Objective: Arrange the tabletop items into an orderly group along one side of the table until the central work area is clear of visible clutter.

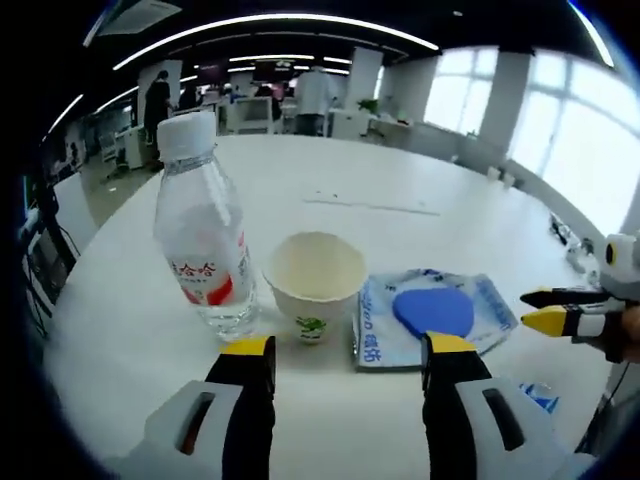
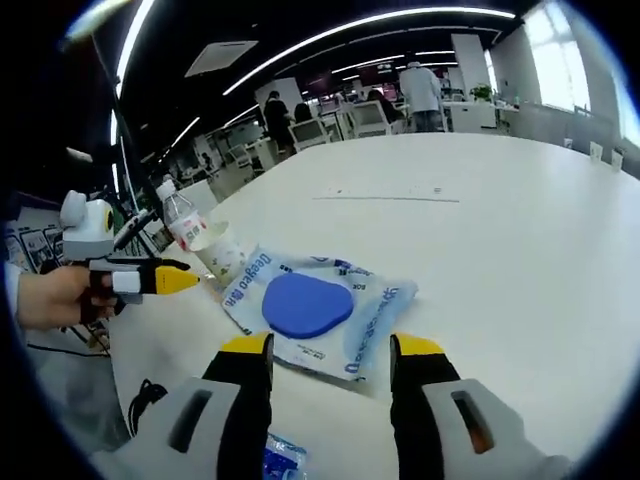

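Currently left tongs (image 1: pixel 348 360) jaws apart, holding nothing, hovering just short of the paper cup (image 1: pixel 313 283). Water bottle (image 1: pixel 203 240) stands upright, touching or just beside the cup's left; wipes packet (image 1: pixel 430 317) with blue disc (image 1: pixel 433 310) lies flat just right of it. Right tongs (image 2: pixel 330 362) also apart and empty, just short of the packet's near edge. All three sit near the worktop (image 1: pixel 400 190) edge; wide bare surface beyond.

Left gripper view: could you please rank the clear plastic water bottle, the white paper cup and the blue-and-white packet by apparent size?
1. Clear plastic water bottle, tallest.
2. Blue-and-white packet, widest, lying flat; close to the bottle in area, so that order is unsure.
3. White paper cup, smallest.
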`<state>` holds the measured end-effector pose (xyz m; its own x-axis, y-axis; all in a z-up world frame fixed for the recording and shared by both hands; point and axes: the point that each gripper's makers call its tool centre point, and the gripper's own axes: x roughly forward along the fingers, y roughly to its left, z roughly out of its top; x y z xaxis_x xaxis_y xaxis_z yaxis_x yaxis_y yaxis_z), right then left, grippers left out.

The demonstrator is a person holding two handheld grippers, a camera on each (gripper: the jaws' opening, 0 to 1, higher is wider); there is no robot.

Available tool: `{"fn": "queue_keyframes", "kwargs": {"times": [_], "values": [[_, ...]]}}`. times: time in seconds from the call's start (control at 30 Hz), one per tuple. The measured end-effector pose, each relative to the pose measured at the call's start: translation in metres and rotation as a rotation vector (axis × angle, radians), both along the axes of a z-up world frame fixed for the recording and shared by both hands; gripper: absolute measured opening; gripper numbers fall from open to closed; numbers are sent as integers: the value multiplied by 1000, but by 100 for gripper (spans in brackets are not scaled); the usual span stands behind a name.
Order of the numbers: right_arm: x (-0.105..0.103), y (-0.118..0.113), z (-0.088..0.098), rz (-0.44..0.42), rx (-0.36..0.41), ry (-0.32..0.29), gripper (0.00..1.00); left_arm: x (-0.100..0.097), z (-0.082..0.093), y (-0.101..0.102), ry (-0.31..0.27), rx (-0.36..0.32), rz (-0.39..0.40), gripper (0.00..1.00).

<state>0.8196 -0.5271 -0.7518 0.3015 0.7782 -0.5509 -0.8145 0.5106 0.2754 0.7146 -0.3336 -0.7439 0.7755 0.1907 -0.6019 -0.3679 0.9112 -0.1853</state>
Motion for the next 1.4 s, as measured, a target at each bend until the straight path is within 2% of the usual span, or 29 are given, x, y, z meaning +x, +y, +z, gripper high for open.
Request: {"fn": "queue_keyframes", "kwargs": {"times": [0.3, 0.5, 0.67, 0.93, 1.17, 1.4], "values": [[-4, -2, 13, 10, 14, -6, 44, -9, 22, 8, -36, 8, 38, 55], [-8, -5, 21, 18, 22, -6, 44, -17, 30, 4, -43, 9, 38, 55], [-12, -15, 28, 9, 42, -2, 42, -30, 47, 0, -72, 10, 35, 55], [-12, -26, 24, 14, 45, 15, 42, -40, 60, 7, -76, 52, 56, 55], [-17, -36, 28, 21, 52, 36, 44, -45, 60, -7, -88, 40, 55, 56], [-21, -45, 30, 39, 52, 42, 44, -59, 53, -19, -79, 26, 62, 56]]}}
